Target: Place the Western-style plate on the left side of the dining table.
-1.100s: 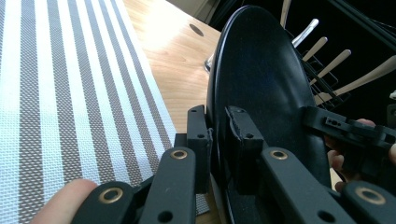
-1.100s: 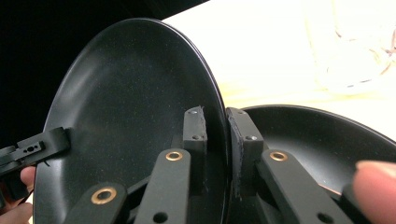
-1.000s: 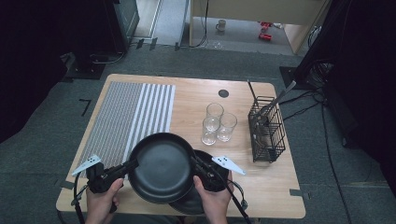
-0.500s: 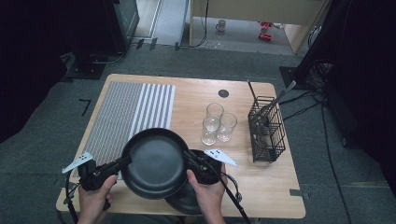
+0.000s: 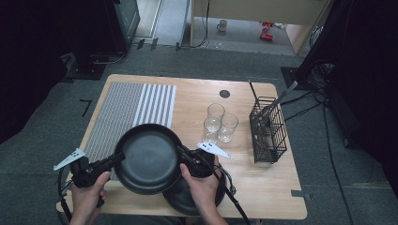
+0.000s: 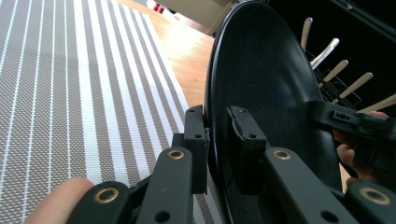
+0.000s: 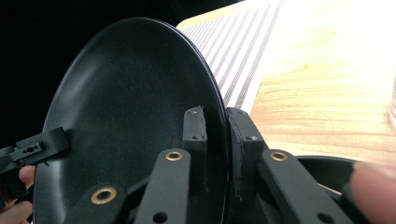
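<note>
You are holding a round black plate [image 5: 149, 158] between both grippers, lifted clear of the light wooden table [image 5: 263, 187] near its front edge. Your left gripper [image 5: 118, 157] is clamping the plate's left rim; in the left gripper view the two black jaws are sitting narrow, one pad on each face of the rim [image 6: 215, 140]. Your right gripper [image 5: 184, 155] is clamping the opposite rim in the same way, and in the right gripper view its jaws are pinching the edge of the plate [image 7: 140, 116] from both sides. Both grips are closed on the plate, with no gap visible between pads and rim.

The plate is hanging partly over the striped grey-and-white placemat [image 5: 129, 110] on the left half of the table. A second dark round plate [image 5: 180, 199] is lying on the table just below and to the right of the held one, partly covered by it and by your right hand [image 5: 202, 187]. Three clear drinking glasses [image 5: 218, 123] are standing clustered near the table's centre, well apart from the plate. A black wire cutlery basket [image 5: 268, 133] holding utensils is standing to their right.
</note>
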A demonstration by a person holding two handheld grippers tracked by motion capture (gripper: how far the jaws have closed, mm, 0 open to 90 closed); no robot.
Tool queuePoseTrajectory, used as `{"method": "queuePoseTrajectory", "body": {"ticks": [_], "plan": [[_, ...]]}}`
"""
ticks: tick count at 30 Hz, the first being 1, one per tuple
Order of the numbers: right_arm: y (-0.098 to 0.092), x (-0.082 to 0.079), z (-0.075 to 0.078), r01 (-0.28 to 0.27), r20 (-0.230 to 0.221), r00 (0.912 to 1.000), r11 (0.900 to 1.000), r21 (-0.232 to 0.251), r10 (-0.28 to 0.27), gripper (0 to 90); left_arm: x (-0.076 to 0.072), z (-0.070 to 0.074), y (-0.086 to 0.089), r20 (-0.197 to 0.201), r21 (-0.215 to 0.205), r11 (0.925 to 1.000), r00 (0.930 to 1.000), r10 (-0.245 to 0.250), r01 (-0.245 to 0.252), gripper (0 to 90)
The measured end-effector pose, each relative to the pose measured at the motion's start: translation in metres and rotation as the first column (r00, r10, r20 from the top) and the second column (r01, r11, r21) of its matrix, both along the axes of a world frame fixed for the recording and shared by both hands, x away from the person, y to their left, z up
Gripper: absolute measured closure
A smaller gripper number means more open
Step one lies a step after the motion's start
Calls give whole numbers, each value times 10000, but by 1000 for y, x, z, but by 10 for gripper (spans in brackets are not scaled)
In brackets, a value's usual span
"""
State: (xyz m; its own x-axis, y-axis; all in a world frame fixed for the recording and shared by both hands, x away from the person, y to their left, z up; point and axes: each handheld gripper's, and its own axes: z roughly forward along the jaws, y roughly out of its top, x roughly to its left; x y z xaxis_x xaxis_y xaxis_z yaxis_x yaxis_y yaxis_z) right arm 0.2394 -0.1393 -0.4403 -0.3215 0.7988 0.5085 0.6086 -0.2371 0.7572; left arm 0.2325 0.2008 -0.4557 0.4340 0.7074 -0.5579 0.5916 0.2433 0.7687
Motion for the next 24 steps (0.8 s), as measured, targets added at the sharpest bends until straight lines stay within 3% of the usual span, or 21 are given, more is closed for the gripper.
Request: {"method": "queuePoseTrajectory", "body": {"ticks": [24], "plan": [[21,36,11,-322,57,9995,9995,-48,322,793,23,8,21,-69,-102,9994,9994,339,-339,796]]}}
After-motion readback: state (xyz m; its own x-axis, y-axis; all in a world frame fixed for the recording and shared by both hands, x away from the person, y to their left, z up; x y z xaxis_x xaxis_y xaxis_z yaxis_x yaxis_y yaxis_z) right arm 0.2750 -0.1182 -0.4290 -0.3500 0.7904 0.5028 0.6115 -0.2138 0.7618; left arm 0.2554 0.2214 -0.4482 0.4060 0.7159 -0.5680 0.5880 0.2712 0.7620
